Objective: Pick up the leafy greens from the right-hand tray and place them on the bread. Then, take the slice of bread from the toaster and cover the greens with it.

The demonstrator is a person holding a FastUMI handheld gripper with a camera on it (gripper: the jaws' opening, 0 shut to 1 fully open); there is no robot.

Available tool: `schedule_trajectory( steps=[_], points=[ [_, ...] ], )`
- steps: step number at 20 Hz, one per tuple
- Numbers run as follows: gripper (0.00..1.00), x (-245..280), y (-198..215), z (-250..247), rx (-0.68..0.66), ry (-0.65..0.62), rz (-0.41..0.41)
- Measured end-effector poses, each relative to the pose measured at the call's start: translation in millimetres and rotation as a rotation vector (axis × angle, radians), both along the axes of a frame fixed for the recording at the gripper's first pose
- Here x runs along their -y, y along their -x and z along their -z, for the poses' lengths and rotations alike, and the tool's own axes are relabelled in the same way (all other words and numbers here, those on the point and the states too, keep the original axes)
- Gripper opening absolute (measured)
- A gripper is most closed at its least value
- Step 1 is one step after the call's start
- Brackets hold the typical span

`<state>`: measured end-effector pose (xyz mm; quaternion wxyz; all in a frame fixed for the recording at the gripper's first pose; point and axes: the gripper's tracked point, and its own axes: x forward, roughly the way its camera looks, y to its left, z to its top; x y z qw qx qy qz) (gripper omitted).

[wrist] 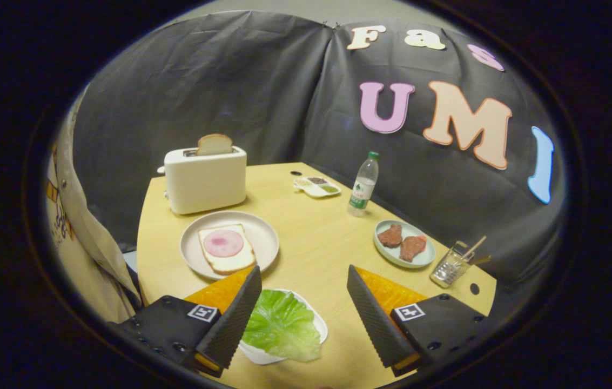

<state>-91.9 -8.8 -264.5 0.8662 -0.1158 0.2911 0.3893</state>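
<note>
Open jaws of the gripper (304,297) hover above the green lettuce leaf (283,325), untouched in its small white tray (319,324) at the pale wooden worktop's (316,237) near edge. Ham-topped bread (227,248) waits uncovered; the second slice (215,144) stands in the cream toaster (206,181).

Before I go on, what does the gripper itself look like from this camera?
The gripper has two wedge-shaped fingers with ribbed, grid-textured inner faces. Each sits on a black block with screw heads and a small square black-and-white marker. It is open above the green lettuce leaf.
</note>
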Motion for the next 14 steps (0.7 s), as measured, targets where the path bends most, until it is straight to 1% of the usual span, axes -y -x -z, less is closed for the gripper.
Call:
schedule_trajectory(
  steps=[7,14],
  points=[
    [1.0,5,29,67,-0.128,0.087,-0.077],
    [1.0,11,44,106,-0.241,0.124,-0.112]
  ],
)
